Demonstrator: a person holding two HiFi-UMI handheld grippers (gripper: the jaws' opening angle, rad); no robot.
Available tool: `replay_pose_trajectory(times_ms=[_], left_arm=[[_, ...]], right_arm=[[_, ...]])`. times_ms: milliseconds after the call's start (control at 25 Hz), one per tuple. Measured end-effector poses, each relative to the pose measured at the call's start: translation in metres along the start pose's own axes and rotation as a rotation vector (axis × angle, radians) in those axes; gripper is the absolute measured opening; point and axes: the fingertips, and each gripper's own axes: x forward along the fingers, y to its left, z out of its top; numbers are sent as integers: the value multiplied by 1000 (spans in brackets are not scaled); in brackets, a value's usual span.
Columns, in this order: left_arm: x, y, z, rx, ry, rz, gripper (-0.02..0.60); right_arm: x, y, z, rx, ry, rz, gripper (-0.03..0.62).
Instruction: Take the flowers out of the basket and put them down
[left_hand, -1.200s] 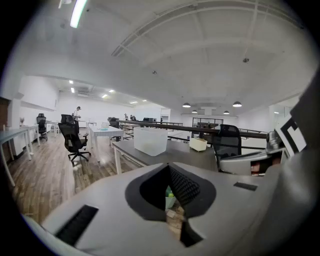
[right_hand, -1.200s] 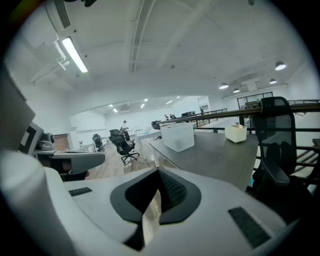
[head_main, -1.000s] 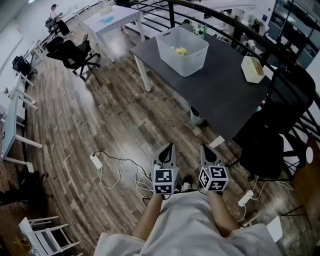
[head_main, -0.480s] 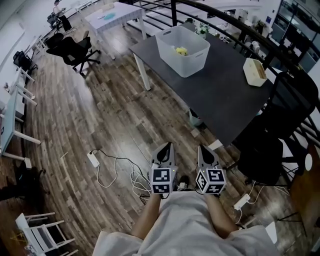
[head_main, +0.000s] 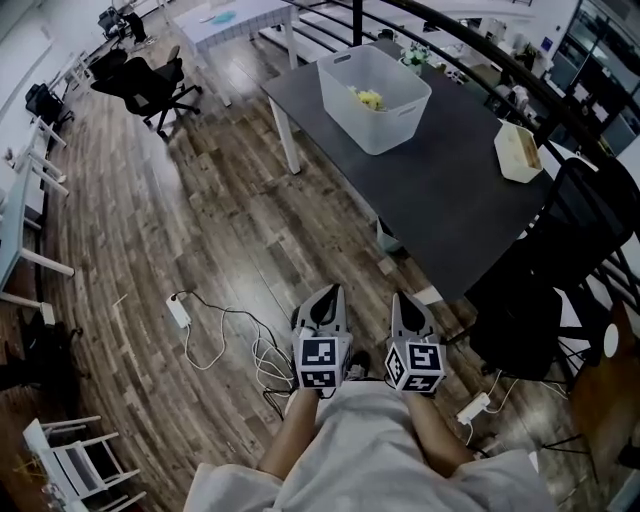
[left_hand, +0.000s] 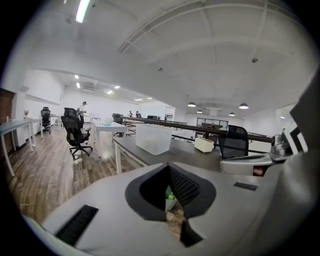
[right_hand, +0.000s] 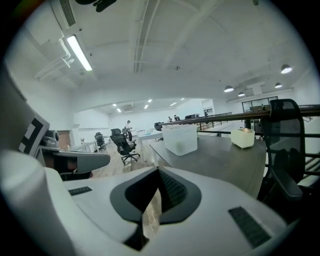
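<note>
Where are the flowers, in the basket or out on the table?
In: the yellow flowers lie inside the white basket on the dark table.

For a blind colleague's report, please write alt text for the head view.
Seen from above, a person holds the left gripper and right gripper close to the body over a wood floor. Ahead, a white basket with yellow flowers stands on a dark table.

My left gripper (head_main: 329, 296) and right gripper (head_main: 402, 302) are grey, each with a black-and-white marker cube (head_main: 320, 361). My shirt (head_main: 370, 450) is pale grey.
</note>
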Motion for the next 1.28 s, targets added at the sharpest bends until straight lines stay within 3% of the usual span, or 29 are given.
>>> replay_pose_trajectory(times_ms=[280,600,1000,1280], left_arm=[[46,17,15,38,20,-85,26],[94,61,51,76,7,-192,26],[130,120,68,143,14,-311,26],[133,171,77,157,28,-334,26]], right_arm=[[44,-12,12,43,5,-68,17],[89,1,29,91,-25,-181,17],[147,26,48,112,-68,-287,17],[177,63,62,97,-78,-318,17]])
